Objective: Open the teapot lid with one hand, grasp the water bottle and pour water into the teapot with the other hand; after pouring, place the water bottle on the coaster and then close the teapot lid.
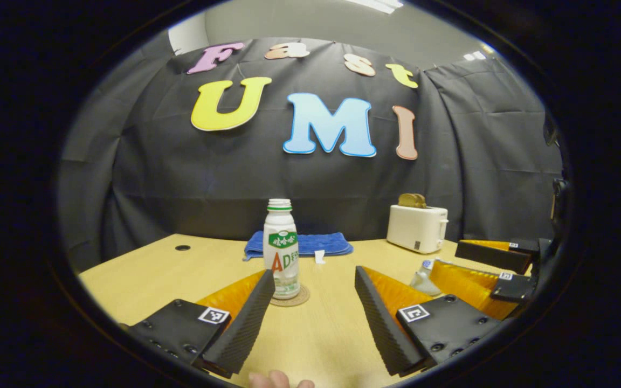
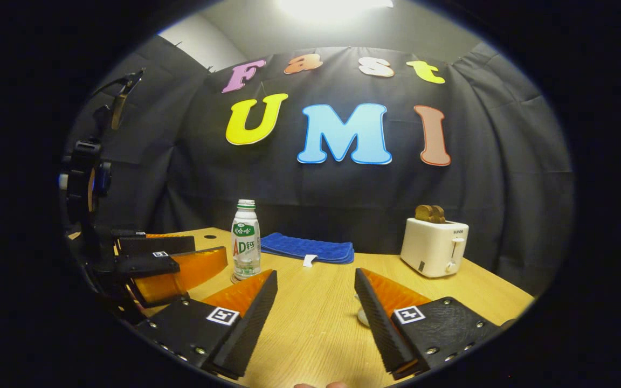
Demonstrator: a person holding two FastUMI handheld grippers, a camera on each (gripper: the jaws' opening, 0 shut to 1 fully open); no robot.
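One water bottle [image 1: 281, 253] upright on round coaster [image 1: 290, 298]. Right of bottle, teapot [image 1: 422, 277], mostly hidden. Near bottle, left tongs [image 1: 313, 272] and right tongs [image 2: 316, 274], both wide open, holding nothing. Could tip tall bottle with a crooked squeeze; spill then.

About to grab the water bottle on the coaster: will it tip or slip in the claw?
The water bottle is tall and narrow on a small coaster, so a sideways nudge could probably tip it. Its smooth, rounded body may slip; grip mid-height. It looks like thin plastic, likely light and slightly squashy.
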